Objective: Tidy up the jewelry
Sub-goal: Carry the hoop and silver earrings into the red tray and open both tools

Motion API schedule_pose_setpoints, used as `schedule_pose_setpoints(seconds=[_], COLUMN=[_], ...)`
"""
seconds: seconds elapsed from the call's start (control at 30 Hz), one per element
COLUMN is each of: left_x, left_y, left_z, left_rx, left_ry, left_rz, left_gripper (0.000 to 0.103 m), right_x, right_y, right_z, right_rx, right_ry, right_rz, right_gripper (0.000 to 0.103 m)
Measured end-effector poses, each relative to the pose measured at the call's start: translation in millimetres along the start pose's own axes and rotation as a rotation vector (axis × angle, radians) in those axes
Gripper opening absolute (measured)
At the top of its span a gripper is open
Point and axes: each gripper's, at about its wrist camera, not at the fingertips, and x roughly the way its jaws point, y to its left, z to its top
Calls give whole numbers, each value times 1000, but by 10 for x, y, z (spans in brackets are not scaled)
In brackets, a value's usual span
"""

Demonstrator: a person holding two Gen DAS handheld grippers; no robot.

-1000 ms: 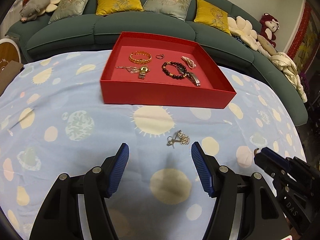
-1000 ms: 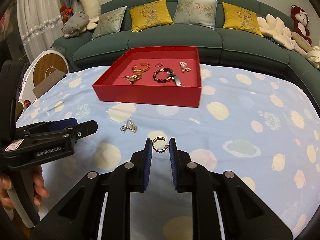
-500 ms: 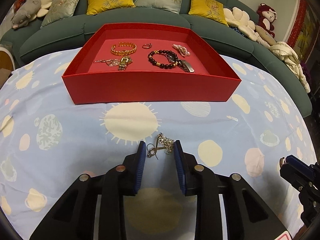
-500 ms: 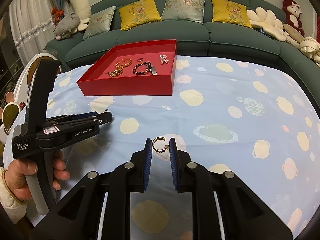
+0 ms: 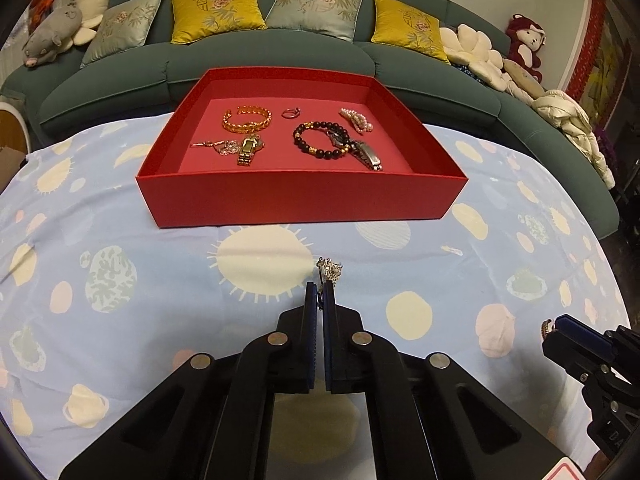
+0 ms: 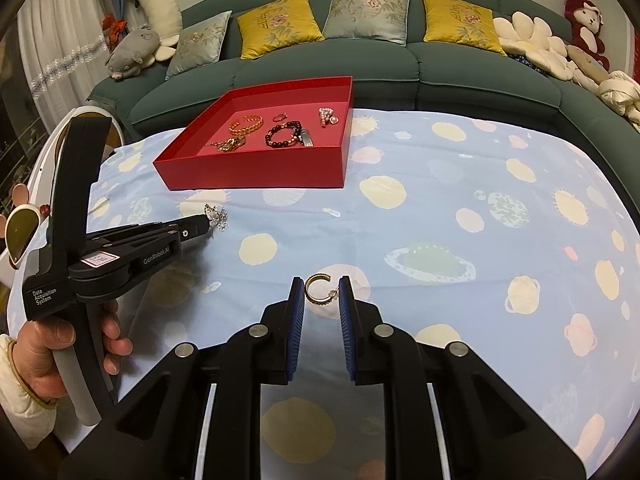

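Left gripper (image 5: 320, 290) clamped on silver charm piece (image 5: 329, 270), its length running straight ahead toward red tray (image 5: 304, 200), right gripper (image 6: 321, 290) pinching gold open ring (image 6: 318, 289), gap facing upper right, above blue tablecloth (image 6: 440, 208)

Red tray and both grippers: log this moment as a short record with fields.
surface: blue tablecloth with sun and planet print
tray: red tray, open, in front of the green sofa
tray contents: gold bangle, ring, dark bead bracelet, gold watch, pearl piece
left gripper: jaws shut on silver flower earring
right gripper: jaws shut on gold hoop earring
both earrings: outside the tray
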Motion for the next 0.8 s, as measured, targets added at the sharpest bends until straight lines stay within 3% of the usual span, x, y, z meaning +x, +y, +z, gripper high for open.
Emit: schedule_pose_setpoints(seconds=[0.5,0.67,0.8], left_x=[-892,-1054,-958], left_y=[92,89,106], left_z=[435,778,1073], left_rx=[5,30,41], left_ry=[-121,-171,-208], left_rz=[-14,-4,18], left_gripper=[1,1,1], right_x=[-311,-430,-435], right_y=[199,332,419], right_z=[328,670,1135], right_rx=[-10,-20,-30], right_ry=[-107,-158,-217], right_rz=[59,99,121], right_gripper=[17,17,17])
